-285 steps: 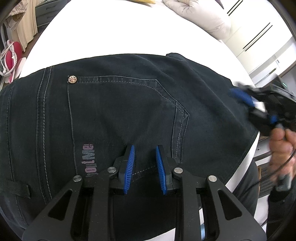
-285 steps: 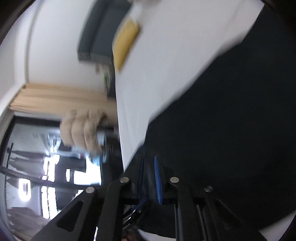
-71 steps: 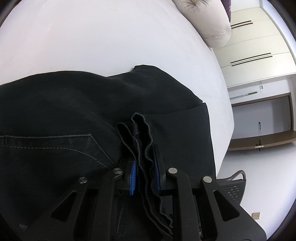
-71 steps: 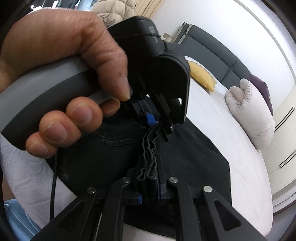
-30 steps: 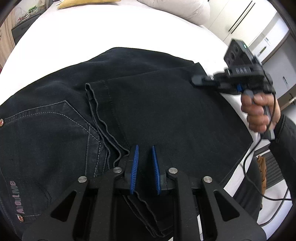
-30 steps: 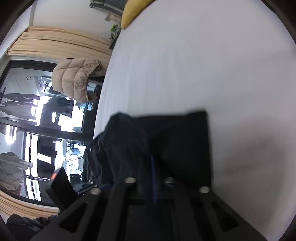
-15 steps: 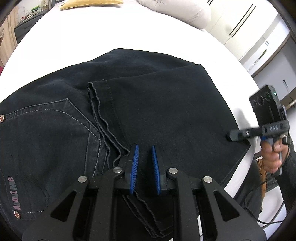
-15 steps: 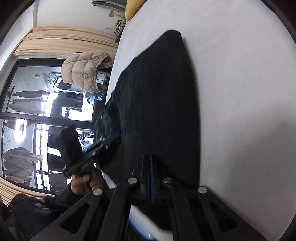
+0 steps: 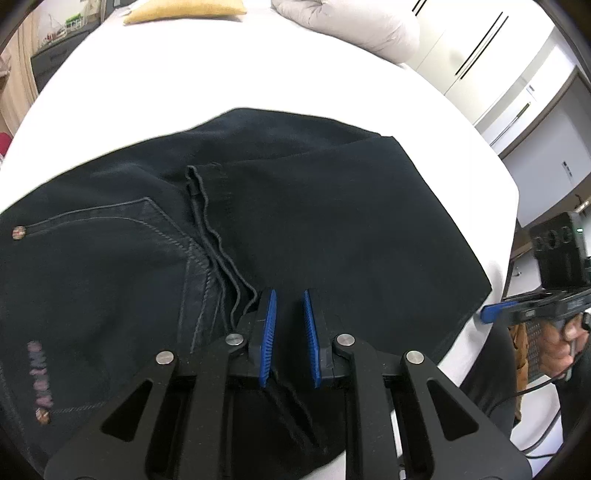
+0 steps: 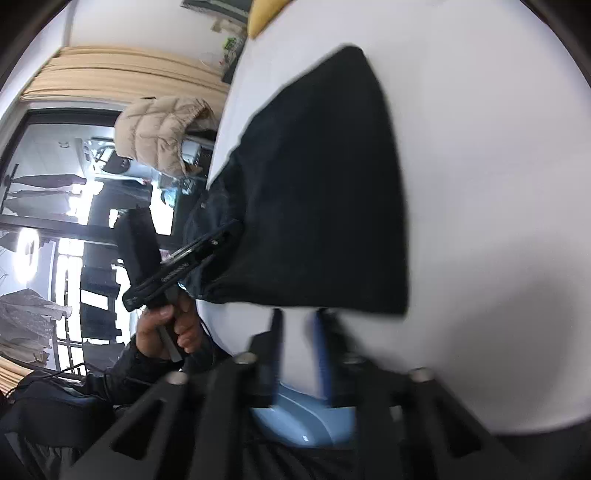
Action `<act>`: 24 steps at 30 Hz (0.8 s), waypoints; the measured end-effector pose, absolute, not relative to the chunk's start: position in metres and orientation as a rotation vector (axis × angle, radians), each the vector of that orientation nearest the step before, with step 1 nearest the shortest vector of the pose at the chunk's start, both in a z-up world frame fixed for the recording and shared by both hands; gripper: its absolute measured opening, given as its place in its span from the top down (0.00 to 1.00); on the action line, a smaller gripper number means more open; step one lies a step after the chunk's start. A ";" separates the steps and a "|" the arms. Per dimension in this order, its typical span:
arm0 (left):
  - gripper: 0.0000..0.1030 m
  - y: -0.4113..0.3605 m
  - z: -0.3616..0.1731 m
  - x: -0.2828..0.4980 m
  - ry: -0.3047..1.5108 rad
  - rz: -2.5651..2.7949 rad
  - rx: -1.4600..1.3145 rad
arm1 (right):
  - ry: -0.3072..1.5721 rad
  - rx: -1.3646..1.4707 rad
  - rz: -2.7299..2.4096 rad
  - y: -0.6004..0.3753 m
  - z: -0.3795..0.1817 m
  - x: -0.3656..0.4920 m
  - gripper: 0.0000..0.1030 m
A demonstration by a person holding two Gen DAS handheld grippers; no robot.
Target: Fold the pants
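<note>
Dark denim pants [image 9: 295, 229] lie folded on the white bed [image 9: 221, 74], legs doubled back so the hems [image 9: 207, 221] rest beside the back pocket [image 9: 110, 251]. My left gripper [image 9: 289, 325] is open and empty, just above the pants' near edge. My right gripper [image 10: 297, 332] is open and empty, just off the fold's near corner [image 10: 388, 295] at the bed's edge. It shows in the left wrist view [image 9: 495, 314] at the far right. The left gripper shows in the right wrist view [image 10: 207, 243] over the pants [image 10: 321, 192].
A grey pillow [image 9: 351, 26] and a yellow cushion [image 9: 184, 9] lie at the bed's far end. White cabinets [image 9: 517, 92] stand at the right. A beige padded jacket [image 10: 162, 136] and windows lie beyond the bed. A light blue object [image 10: 295, 417] sits under the right gripper.
My right gripper has let go of the folded edge and drawn back off the bed's corner, its jaws now apart. My left gripper has stayed open over the pants.
</note>
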State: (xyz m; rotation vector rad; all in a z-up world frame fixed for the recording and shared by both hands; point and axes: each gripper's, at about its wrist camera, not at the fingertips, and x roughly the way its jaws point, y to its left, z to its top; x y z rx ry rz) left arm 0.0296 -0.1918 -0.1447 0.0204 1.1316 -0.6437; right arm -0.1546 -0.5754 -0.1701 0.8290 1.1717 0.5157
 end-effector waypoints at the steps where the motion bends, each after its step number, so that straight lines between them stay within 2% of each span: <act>1: 0.85 -0.185 -0.139 0.027 1.121 -0.635 0.013 | 1.133 0.855 0.526 -0.575 -0.163 -0.159 0.65; 4: 0.85 -0.151 -0.120 0.016 1.078 -0.631 -0.068 | 1.009 0.887 0.579 -0.566 -0.138 -0.158 0.57; 9: 0.84 -0.066 -0.106 -0.002 1.041 -0.486 -0.205 | 0.950 0.871 0.733 -0.513 -0.117 -0.109 0.57; 10: 0.78 -0.051 -0.106 -0.006 1.039 -0.454 -0.233 | 0.960 0.864 0.757 -0.500 -0.117 -0.098 0.55; 12: 0.40 -0.015 -0.108 -0.015 1.032 -0.387 -0.320 | 0.993 0.858 0.793 -0.470 -0.123 -0.070 0.48; 13: 0.15 0.009 -0.111 -0.023 1.013 -0.340 -0.394 | 1.005 0.861 0.803 -0.459 -0.126 -0.059 0.45; 14: 0.11 0.027 -0.114 -0.030 0.990 -0.302 -0.455 | 1.014 0.868 0.812 -0.448 -0.131 -0.047 0.45; 19: 0.11 0.097 -0.143 -0.049 0.990 -0.204 -0.748 | 1.026 0.946 0.843 -0.413 -0.155 -0.012 0.44; 24: 0.11 0.127 -0.177 -0.049 1.002 -0.215 -1.028 | 1.089 0.986 0.819 -0.406 -0.174 0.002 0.44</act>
